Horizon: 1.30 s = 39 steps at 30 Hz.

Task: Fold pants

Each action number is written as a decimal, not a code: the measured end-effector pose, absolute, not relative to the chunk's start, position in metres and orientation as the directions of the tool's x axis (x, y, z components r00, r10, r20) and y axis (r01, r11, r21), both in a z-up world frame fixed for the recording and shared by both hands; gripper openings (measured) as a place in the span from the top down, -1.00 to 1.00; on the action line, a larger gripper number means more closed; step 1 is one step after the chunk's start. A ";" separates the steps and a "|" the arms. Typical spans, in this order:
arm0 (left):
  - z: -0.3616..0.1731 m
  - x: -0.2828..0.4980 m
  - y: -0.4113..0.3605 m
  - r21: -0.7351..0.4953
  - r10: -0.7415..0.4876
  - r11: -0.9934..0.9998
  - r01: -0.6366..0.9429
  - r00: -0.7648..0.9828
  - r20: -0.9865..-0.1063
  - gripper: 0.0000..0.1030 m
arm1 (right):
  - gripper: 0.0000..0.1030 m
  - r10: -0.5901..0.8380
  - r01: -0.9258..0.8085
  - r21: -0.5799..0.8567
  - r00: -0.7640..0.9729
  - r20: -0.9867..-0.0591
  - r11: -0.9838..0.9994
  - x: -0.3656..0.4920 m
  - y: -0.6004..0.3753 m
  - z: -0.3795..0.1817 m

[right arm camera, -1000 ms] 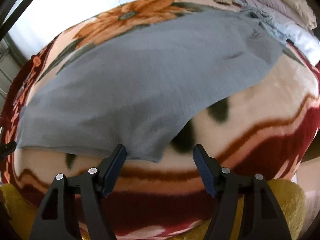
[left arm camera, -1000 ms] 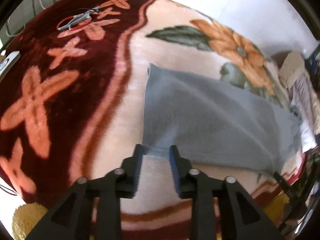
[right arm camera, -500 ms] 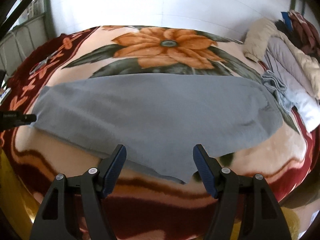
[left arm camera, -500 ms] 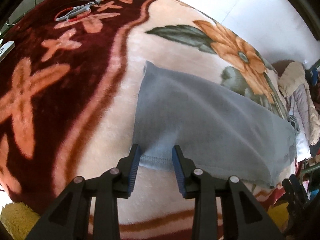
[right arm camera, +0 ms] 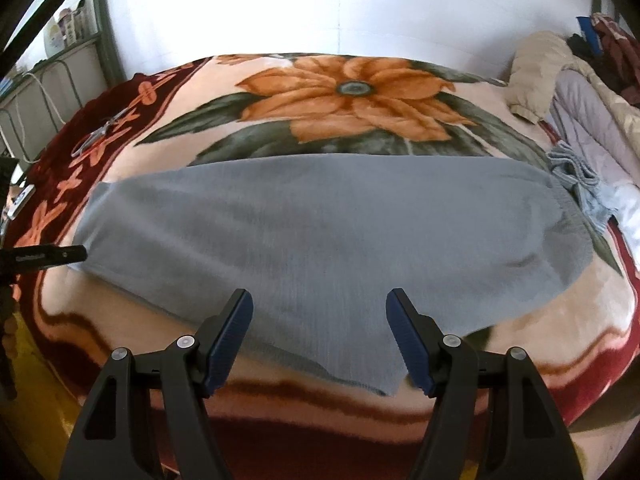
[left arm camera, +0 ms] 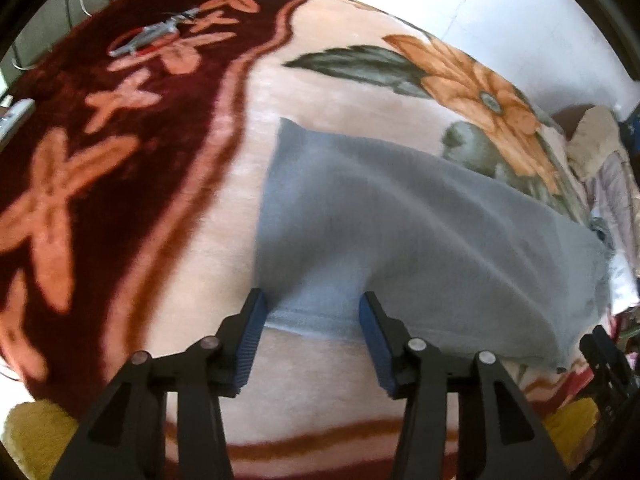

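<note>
Pants [left arm camera: 400,232] hem lies freed as left gripper [left arm camera: 310,334] fingers just opened.

grey pants [right arm camera: 320,236] lie flat on floral blanket [right arm camera: 348,92] beyond spread right hand-held gripper [right arm camera: 320,320].

- Plush blanket [right arm camera: 520,344] under everything: peach field, large orange flower [right arm camera: 348,96] with dark green leaves, dark red border with salmon cross shapes [left arm camera: 52,192]
- Pair of scissors [left arm camera: 156,36] with red-ringed handles, flat on the red border, far left corner
- Small white device [left arm camera: 16,114], at the left edge of the blanket, partly cut off
- Heap of bedding and clothes [right arm camera: 580,92] at the right end: beige, lilac-grey, dark pieces behind
- Yellow fuzzy fabric [left arm camera: 36,436] below the blanket's near edge
- White wall [right arm camera: 320,8] behind; metal rail [right arm camera: 48,76] at far left
</note>
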<state>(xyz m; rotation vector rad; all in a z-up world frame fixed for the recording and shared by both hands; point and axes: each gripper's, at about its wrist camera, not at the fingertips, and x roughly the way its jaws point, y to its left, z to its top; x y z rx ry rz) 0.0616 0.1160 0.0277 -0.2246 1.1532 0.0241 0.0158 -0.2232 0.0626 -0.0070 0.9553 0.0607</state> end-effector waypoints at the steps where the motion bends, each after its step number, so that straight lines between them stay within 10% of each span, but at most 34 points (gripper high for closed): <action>1: 0.027 0.060 0.118 -0.139 -0.068 0.979 -0.149 0.404 -0.912 0.00 | -0.37 0.050 -0.062 0.018 0.572 -0.818 0.998 0.018 -0.223 0.060; 7: 0.015 0.062 0.141 -0.314 -0.191 0.914 -0.257 0.409 -0.892 -0.04 | -0.37 0.065 -0.096 0.017 0.525 -0.849 0.995 0.032 -0.224 0.042; 17: 0.015 0.064 0.122 -0.240 -0.135 0.947 -0.212 0.414 -0.900 -0.05 | -0.40 0.097 -0.048 0.084 0.465 -0.880 0.995 0.036 -0.226 0.009; 25: 0.014 0.068 0.122 -0.340 -0.232 0.922 -0.188 0.433 -0.871 0.86 | -0.62 0.122 -0.033 0.119 0.429 -0.895 0.992 0.043 -0.225 0.004; 39: 0.099 0.057 0.098 -0.395 -0.326 0.919 -0.002 0.561 -0.761 0.89 | -0.51 0.141 0.039 0.194 0.551 -0.822 0.980 0.008 -0.269 0.063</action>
